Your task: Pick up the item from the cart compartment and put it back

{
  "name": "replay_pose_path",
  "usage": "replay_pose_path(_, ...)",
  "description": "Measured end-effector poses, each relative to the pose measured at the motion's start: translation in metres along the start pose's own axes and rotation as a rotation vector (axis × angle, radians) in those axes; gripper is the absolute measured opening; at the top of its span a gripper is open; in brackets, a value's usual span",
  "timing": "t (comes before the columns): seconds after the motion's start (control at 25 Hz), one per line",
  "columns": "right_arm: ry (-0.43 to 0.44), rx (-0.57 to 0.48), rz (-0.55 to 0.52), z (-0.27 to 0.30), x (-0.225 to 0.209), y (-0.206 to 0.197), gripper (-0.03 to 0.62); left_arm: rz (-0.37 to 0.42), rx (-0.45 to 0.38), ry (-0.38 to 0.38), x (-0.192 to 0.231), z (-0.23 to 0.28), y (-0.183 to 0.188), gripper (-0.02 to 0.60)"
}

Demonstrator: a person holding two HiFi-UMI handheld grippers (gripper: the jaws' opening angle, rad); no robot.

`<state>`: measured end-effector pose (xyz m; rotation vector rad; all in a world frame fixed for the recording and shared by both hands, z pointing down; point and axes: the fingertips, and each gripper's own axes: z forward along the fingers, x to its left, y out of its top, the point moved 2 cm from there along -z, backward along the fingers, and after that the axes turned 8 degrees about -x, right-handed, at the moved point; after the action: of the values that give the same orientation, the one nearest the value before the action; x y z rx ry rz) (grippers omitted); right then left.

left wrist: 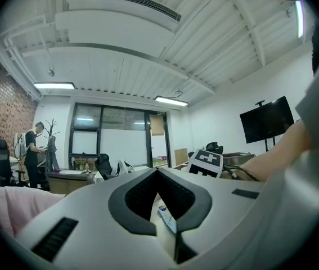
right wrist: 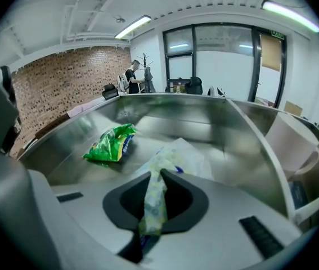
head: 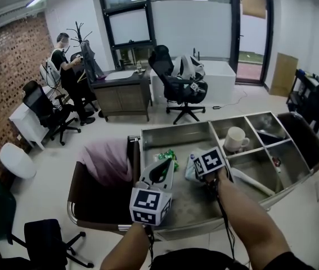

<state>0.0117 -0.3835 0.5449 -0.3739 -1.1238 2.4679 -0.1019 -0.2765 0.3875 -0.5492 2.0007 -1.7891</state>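
One grab down: our right gripper (right wrist: 154, 180) is clamped on the pale packet (right wrist: 177, 156), which lies in the big cart compartment (right wrist: 148, 110). Next up is probably a clean lift, then setting it back down. Our left gripper (left wrist: 158, 171) hangs above, jaws together, empty. A green snack bag (right wrist: 109, 145) sits near, with the divider (right wrist: 256, 151) to the right and a mug (head: 236, 139) beyond it.

Packet (right wrist: 176, 153): pale, whitish film with a faint green-yellow print and a blue edge. One end is bunched into a thin strip and pinched tight in your right claw (right wrist: 154, 178). The rest fans out flat on the steel floor of the cart's (head: 170, 133) largest compartment (right wrist: 165, 114), near that compartment's right divider wall.
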Motion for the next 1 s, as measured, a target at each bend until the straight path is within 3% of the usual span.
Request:
replay_pose_path(0.28,0.04,-0.073,0.046,-0.016,0.006,0.011,0.021,0.002,0.006,0.014,-0.002,-0.005,0.0,0.0)
replay_pose_path(0.56,0.102,-0.273,0.081,-0.062,0.013,0.044,0.021,0.011,0.024,0.029,-0.006,-0.012,0.0,0.0)
replay_pose_path(1.0,0.174,-0.521,0.002,-0.163,0.035,0.07,0.02,0.0,0.026,0.029,-0.021,-0.027,0.01,0.0)
